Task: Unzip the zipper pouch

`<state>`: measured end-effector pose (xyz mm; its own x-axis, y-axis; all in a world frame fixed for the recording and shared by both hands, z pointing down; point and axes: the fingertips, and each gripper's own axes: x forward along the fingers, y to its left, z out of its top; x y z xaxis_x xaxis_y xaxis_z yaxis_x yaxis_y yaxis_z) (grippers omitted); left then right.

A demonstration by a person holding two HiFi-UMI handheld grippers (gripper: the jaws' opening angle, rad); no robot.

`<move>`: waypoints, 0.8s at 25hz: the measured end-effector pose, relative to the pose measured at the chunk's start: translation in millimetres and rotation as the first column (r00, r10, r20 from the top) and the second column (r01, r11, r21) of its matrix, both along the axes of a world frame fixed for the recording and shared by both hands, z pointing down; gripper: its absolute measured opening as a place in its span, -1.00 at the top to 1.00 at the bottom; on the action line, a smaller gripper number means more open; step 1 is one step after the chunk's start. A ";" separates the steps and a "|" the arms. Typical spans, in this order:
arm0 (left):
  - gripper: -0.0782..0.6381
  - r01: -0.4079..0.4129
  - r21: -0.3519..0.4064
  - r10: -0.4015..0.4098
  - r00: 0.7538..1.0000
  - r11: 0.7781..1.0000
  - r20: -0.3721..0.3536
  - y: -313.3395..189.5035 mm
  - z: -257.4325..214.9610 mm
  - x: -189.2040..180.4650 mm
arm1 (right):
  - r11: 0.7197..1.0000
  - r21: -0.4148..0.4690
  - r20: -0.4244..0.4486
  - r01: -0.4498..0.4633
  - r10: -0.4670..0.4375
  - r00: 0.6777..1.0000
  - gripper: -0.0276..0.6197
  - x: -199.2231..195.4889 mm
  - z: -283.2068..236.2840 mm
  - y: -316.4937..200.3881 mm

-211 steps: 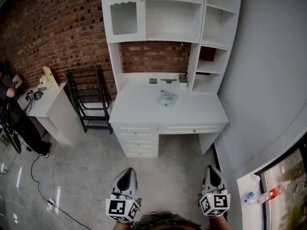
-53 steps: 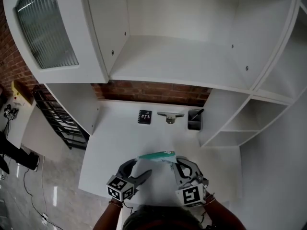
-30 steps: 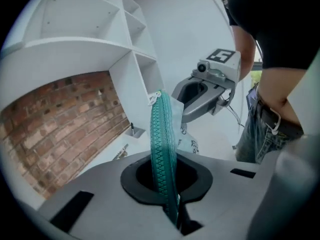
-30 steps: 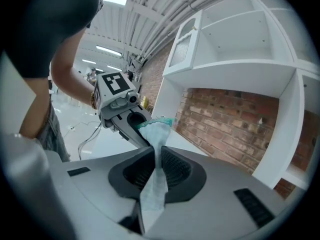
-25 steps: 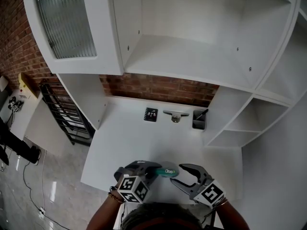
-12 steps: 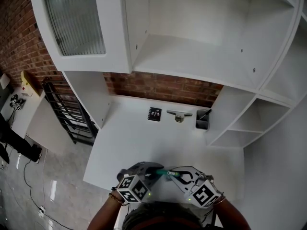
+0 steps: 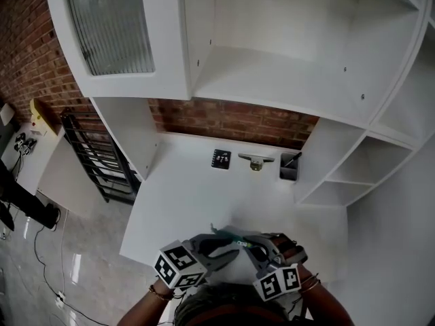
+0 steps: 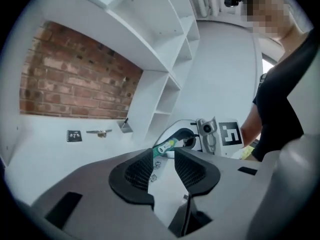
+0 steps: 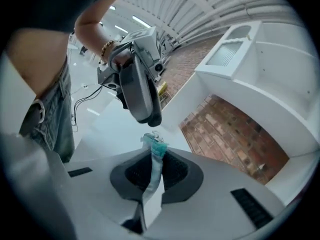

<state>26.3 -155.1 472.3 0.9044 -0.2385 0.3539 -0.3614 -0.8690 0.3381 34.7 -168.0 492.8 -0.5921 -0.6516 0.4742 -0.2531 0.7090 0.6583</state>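
Right gripper (image 9: 157, 159) clamps the zipper pouch (image 9: 152, 179) while left gripper (image 8: 164, 160) jaws, just opening, stand apart around it, likely regripping.

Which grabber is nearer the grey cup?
Right. The right gripper is in front of the grey cup; the left gripper, jaws just opening round the pouch, is further left.

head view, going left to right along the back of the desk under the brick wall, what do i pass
small black square card → metal fitting → grey pen holder
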 end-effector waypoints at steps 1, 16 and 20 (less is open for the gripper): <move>0.42 0.003 -0.014 -0.003 1.000 1.000 0.015 2.4 6.3 3.9 | 1.000 0.011 -0.016 0.003 -0.002 1.000 0.88 -0.6 1.8 0.9; 0.60 0.025 -0.233 -0.046 0.995 0.972 -0.085 1.8 17.4 13.4 | 0.996 0.090 -0.131 0.024 -0.012 0.991 0.88 1.9 13.4 6.7; 0.66 0.032 -0.237 -0.048 0.997 0.971 -0.061 -1.4 20.0 14.4 | 0.996 0.089 -0.144 0.023 -0.010 0.990 0.88 4.4 14.9 4.9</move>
